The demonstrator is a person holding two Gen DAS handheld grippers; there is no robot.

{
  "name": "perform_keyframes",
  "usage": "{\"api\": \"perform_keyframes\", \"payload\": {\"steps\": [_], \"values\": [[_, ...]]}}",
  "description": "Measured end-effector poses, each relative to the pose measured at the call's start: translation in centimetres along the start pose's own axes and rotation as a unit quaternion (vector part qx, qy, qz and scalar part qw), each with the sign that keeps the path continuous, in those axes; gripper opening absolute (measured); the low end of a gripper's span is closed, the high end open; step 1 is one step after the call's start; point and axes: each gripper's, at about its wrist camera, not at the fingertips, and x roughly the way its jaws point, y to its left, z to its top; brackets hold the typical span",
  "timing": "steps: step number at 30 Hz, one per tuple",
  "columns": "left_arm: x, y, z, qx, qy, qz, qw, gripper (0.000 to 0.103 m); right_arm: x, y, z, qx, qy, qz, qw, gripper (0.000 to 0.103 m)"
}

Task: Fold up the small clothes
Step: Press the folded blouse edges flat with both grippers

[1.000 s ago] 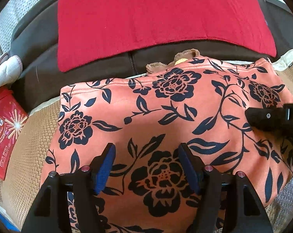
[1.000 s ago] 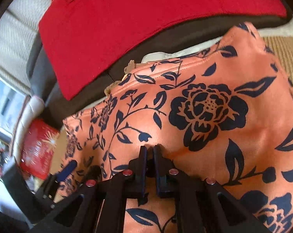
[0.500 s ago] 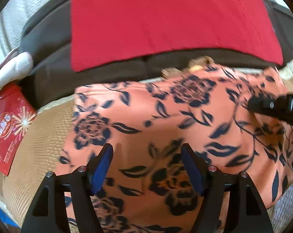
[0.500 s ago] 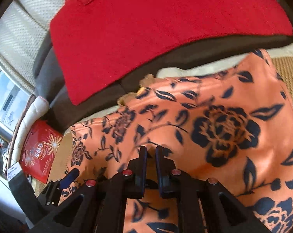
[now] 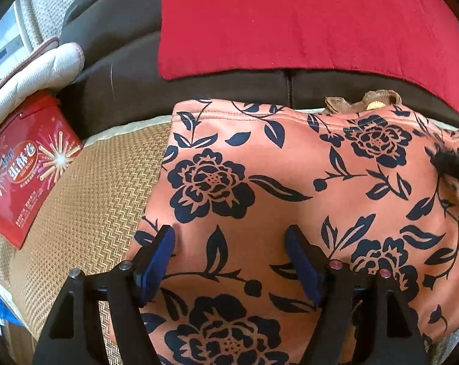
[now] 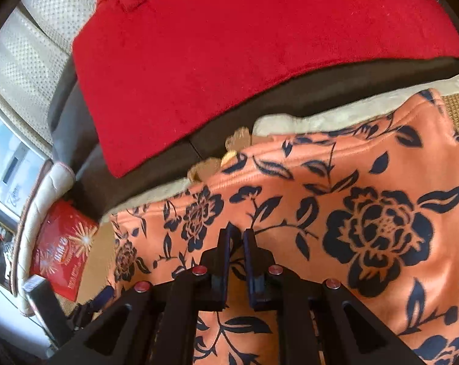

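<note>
An orange garment with dark navy flowers [image 5: 290, 188] lies spread on a woven mat [image 5: 92, 200]; it also shows in the right wrist view [image 6: 336, 213]. My left gripper [image 5: 229, 243] is open, its blue-padded fingers [image 5: 156, 258] resting over the garment's near left part with nothing between them. My right gripper [image 6: 236, 234] is almost shut over the garment with a thin gap between the fingers; whether cloth is pinched there is hidden. The right gripper's tip shows at the right edge of the left wrist view [image 5: 454, 164].
A red cloth [image 5: 305, 21] drapes a dark brown sofa back [image 5: 123, 85] behind the mat. A red snack box [image 5: 25, 167] and a white padded item [image 5: 38, 73] lie at the left. A tan frilly piece [image 5: 363, 102] peeks out behind the garment's far edge.
Both views have shifted left, so the garment now sits further right and more bare mat and box show. The left gripper stays open and the right stays nearly shut.
</note>
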Motion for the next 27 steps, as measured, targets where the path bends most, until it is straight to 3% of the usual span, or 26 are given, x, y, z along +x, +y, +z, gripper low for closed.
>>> {"api": "perform_keyframes", "payload": {"steps": [3,5,11,16,22,27], "values": [[0.4,0.3,0.1,-0.005,0.012,-0.002,0.9999,0.077,1.0,0.4,-0.5,-0.018,0.016,-0.023,0.999,0.013],[0.9,0.0,-0.1,0.005,0.023,0.005,0.9997,0.089,0.3,0.5,-0.3,-0.016,0.014,-0.017,1.0,0.013],[1.4,-0.9,-0.7,0.015,0.006,0.045,0.9988,0.103,-2.7,-0.3,0.0,-0.018,-0.009,-0.025,0.999,0.012],[1.8,0.3,-1.2,-0.01,0.013,0.015,0.9998,0.103,-4.5,-1.6,-0.1,-0.03,-0.01,-0.051,0.998,0.012],[1.4,0.6,-2.0,-0.022,0.01,0.017,0.9996,0.103,-5.2,-3.4,-0.4,-0.057,-0.005,-0.096,0.994,0.012],[0.5,0.7,-2.9,-0.038,0.009,0.021,0.999,0.103,-6.1,-4.0,-0.1,-0.052,-0.005,-0.092,0.994,0.012]]}}
